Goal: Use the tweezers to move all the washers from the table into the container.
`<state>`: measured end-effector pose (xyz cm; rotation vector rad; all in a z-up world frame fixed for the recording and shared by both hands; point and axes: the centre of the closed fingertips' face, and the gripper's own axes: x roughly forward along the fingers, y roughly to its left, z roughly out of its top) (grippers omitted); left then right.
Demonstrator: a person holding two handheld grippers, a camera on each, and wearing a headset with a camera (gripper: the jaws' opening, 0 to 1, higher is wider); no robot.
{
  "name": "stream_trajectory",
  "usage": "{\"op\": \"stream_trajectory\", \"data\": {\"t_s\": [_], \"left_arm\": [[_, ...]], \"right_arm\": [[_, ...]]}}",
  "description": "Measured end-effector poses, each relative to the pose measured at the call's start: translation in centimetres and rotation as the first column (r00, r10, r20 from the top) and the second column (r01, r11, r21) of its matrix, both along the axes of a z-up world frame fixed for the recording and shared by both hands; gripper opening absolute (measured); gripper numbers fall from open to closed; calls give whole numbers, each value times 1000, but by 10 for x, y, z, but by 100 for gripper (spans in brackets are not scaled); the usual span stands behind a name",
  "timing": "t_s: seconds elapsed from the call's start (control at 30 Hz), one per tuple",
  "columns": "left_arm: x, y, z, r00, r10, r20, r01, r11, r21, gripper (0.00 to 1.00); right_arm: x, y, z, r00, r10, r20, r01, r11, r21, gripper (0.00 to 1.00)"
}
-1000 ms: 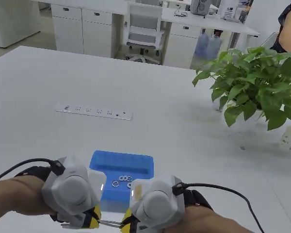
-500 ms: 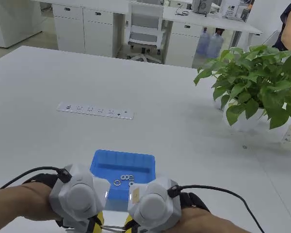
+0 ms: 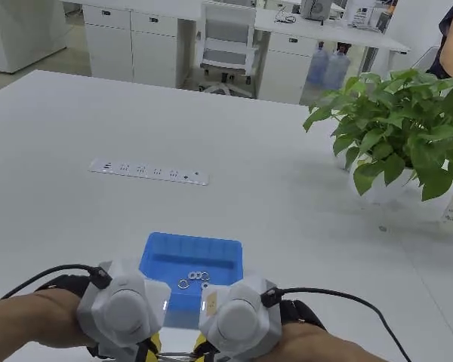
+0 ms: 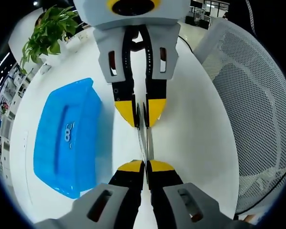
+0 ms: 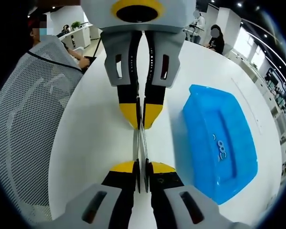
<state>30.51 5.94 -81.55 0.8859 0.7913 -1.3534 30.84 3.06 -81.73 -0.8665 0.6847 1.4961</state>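
A blue container (image 3: 190,253) lies on the white table, with several metal washers (image 3: 194,279) inside it. Just in front of it, at the table's near edge, my left gripper (image 3: 147,348) and right gripper (image 3: 200,351) point tip to tip. Thin steel tweezers (image 4: 144,140) span the gap between them. In the left gripper view my left gripper (image 4: 144,164) is shut on one end and the right gripper (image 4: 144,119) is shut on the other. The right gripper view shows the same tweezers (image 5: 140,143) between my right gripper (image 5: 142,166) and the left gripper (image 5: 140,121), with the container (image 5: 229,162) and washers (image 5: 220,145) alongside.
A white power strip (image 3: 147,172) lies further back on the table (image 3: 287,211). A potted green plant (image 3: 396,128) stands at the far right. A mesh office chair (image 4: 257,109) is close behind the near table edge. Desks and another chair stand beyond the table.
The head view has tilted up slightly, so both grippers sit lower in the picture. They remain tip to tip with the tweezers between them; the container and washers are unmoved.
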Motion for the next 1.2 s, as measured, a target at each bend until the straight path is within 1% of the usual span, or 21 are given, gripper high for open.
{"op": "stream_trajectory", "data": {"t_s": [0.1,0.2,0.27,0.43,0.5,0.57,0.63,0.7,0.77,0.8,0.87,0.93,0.97,1.03,1.07,1.1,1.17,1.2], "left_arm": [[0,0,0,1000,12,-8,-13,1000,-4,7],[2,1,0,1000,18,0,-18,1000,-4,9],[1,1,0,1000,21,-2,-21,1000,-4,10],[-2,5,1,999,41,0,-41,999,0,17],[-3,9,3,999,50,6,-50,999,-3,18],[-4,11,6,998,67,5,-67,998,-14,20],[-5,15,8,996,91,3,-90,996,-21,22],[-7,17,11,994,112,-1,-112,993,-32,25],[-8,19,15,990,142,-5,-143,988,-54,28],[-9,20,18,986,165,-12,-166,984,-68,29],[-9,23,23,981,195,-16,-195,976,-94,33],[-10,25,28,975,222,-22,-223,968,-117,37],[-9,26,32,969,247,-25,-248,959,-136,40],[-8,27,40,961,276,-26,-276,944,-178,45],[-8,27,42,960,278,-26,-278,943,-182,47],[-9,28,45,958,286,-29,-286,939,-193,49],[-8,31,53,951,309,-29,-308,924,-226,56],[-8,32,56,948,317,-29,-315,919,-238,58]], "right_arm": [[1,0,0,1000,-15,-1,15,1000,4,13],[5,0,1,999,-32,12,32,999,12,17],[5,0,1,999,-33,16,32,999,13,18],[5,-2,3,998,-31,50,30,999,12,26],[5,-3,6,997,-33,65,32,999,23,28],[6,-4,7,997,-40,70,38,999,32,32],[6,-7,10,996,-48,76,46,998,36,32],[8,-9,14,994,-67,88,63,996,57,36],[11,-12,18,991,-90,97,84,994,72,39],[12,-15,21,989,-110,99,101,991,84,40],[15,-19,28,984,-152,99,140,983,116,43],[19,-25,35,977,-182,114,166,976,139,47],[23,-29,41,970,-210,123,190,969,159,50],[26,-34,49,961,-252,118,226,955,194,56],[28,-38,54,955,-273,113,245,946,213,58],[31,-41,58,948,-295,115,263,936,233,61],[37,-51,65,932,-347,103,312,914,261,68],[39,-57,68,923,-376,85,341,899,273,70]]}}
